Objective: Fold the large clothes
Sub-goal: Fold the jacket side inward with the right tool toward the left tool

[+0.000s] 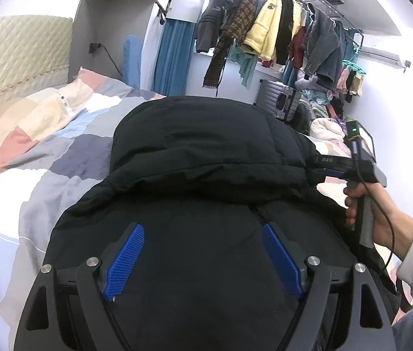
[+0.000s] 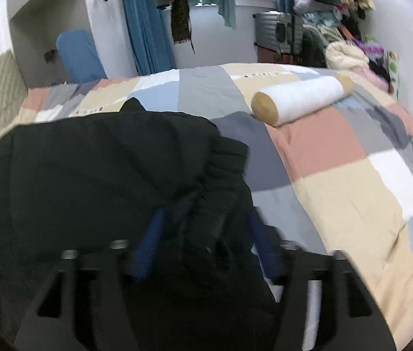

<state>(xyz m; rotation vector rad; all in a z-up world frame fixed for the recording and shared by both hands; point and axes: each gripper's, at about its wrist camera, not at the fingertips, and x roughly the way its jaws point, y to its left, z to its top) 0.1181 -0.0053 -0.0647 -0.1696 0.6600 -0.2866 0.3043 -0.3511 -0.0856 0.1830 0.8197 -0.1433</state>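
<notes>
angling down, hand-held gripper (image 2: 203, 228) over jacket (image 2: 104, 169)

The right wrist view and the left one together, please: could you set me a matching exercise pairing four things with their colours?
Things:
1. jacket
2. bolster pillow
3. curtain
4. suitcase

Colours:
a. grey
b. white with tan ends
c. black
d. teal blue

Pairs: 1-c, 2-b, 3-d, 4-a
</notes>
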